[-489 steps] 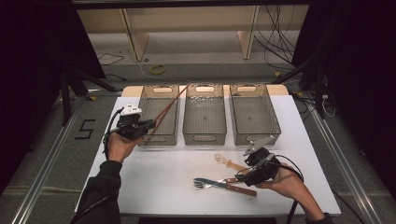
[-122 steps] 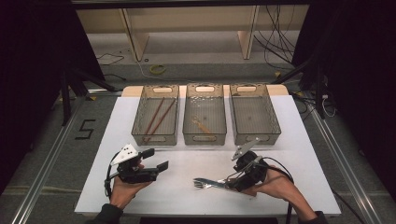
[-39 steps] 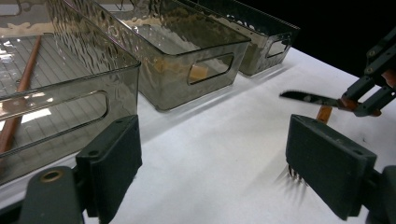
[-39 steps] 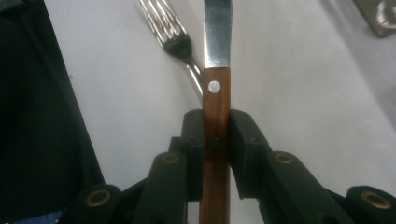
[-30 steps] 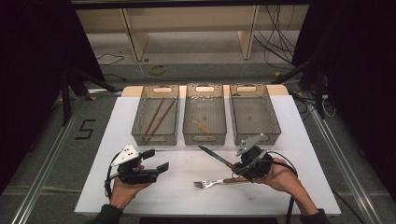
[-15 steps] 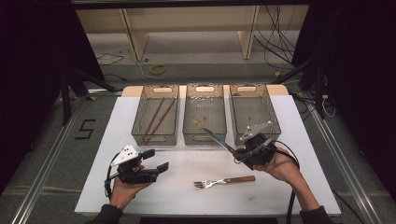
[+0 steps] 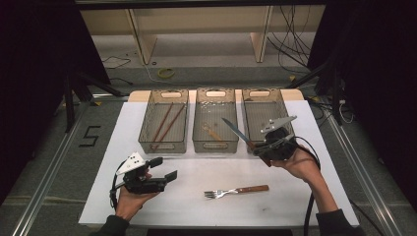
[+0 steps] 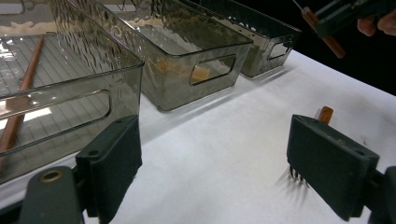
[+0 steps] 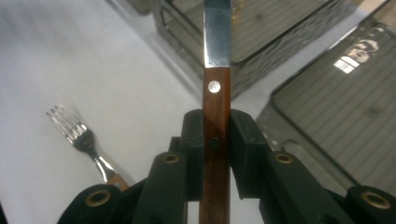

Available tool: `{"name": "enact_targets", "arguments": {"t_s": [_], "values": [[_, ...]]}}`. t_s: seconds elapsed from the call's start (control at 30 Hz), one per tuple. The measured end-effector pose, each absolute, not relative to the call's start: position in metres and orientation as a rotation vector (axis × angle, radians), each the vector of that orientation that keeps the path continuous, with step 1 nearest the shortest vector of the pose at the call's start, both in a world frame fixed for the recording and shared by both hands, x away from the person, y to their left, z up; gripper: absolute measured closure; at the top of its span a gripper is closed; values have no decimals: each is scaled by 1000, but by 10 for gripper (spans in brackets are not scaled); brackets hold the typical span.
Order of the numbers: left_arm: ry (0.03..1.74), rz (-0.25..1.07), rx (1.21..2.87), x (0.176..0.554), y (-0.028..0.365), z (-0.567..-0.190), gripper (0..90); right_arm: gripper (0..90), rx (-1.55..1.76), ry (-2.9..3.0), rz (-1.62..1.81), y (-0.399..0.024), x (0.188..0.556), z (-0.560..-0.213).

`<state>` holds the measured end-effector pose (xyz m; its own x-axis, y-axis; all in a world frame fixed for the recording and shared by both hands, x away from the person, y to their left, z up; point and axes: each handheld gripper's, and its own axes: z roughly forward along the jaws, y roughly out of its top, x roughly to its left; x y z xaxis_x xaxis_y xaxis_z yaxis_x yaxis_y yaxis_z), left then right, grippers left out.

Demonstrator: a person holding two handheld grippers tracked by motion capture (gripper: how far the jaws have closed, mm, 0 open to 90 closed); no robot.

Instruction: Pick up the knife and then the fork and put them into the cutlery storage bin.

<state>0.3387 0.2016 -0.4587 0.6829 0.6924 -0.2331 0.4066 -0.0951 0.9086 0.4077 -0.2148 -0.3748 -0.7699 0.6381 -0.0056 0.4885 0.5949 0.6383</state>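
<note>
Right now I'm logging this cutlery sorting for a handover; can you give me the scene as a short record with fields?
right gripper: shut on the knife by its wooden handle, blade over the bins
left gripper: open, holding nothing, above the white table
fork: lying flat on the table, wooden handle, untouched
left bin: holds chopsticks
middle bin: holds a small utensil, too faint to name
right bin: contents unclear

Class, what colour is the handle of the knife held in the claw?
Reddish-brown wood handle with a silver rivet; clearest in the right gripper view.
</note>
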Motion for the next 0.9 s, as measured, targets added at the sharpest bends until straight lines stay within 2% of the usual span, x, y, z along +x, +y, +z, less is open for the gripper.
{"name": "enact_targets", "arguments": {"t_s": [0.9], "values": [[890,304,1720,339,201,-459,171,772,1190,2425,902,-243,478,-361]]}}
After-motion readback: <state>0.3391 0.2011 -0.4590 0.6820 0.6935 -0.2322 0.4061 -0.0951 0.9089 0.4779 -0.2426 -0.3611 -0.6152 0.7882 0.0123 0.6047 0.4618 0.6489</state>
